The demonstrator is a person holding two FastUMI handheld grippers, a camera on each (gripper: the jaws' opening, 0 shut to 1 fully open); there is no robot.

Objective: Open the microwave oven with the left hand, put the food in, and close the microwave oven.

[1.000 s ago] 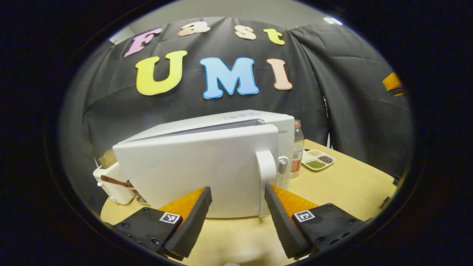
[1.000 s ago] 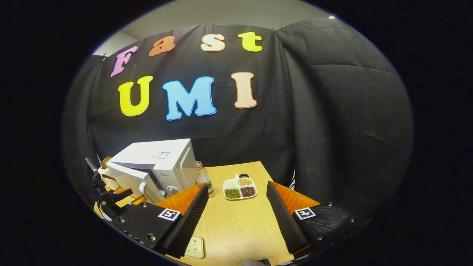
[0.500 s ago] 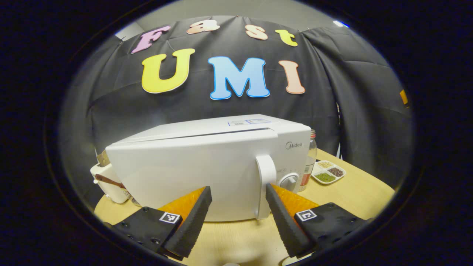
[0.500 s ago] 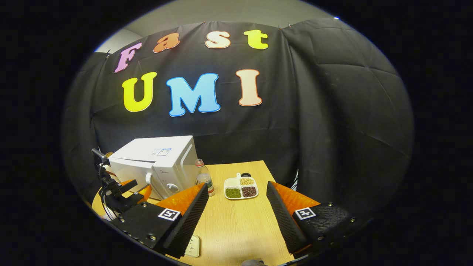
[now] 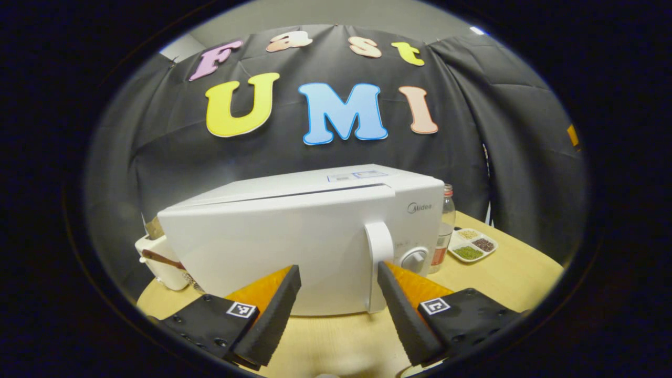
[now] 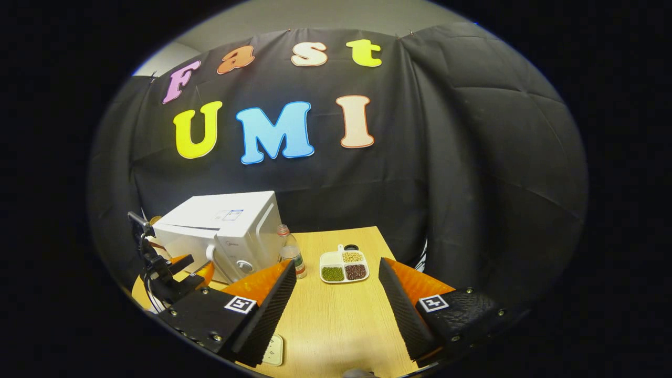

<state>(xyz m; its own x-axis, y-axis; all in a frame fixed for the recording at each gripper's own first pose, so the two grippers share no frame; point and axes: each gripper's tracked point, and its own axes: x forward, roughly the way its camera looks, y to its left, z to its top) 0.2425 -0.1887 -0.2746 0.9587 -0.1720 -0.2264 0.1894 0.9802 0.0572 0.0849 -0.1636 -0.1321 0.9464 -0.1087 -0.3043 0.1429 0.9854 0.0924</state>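
A: Where's the microwave (image 5: 310, 236) relative to your left gripper (image 5: 336, 294)?

B: Straight ahead of the spread, empty jaws; its smooth white door looks shut, its rounded handle (image 5: 379, 262) just past the right-hand jaw.

A: So you're at the closing step. Next, withdraw. Right gripper (image 6: 336, 302)?

B: Gaping, empty, above the woodgrain table (image 6: 341, 315).

Left gripper (image 5: 336, 281): mine, level, pointing forward, jaws spread wide, nothing between them. Seen from my right gripper view, it (image 6: 197, 269) sits low at the far left, fingers apart.
Right gripper (image 6: 336, 275): mine, level, pointing forward, jaws spread wide, gripping nothing, well apart from the left one.
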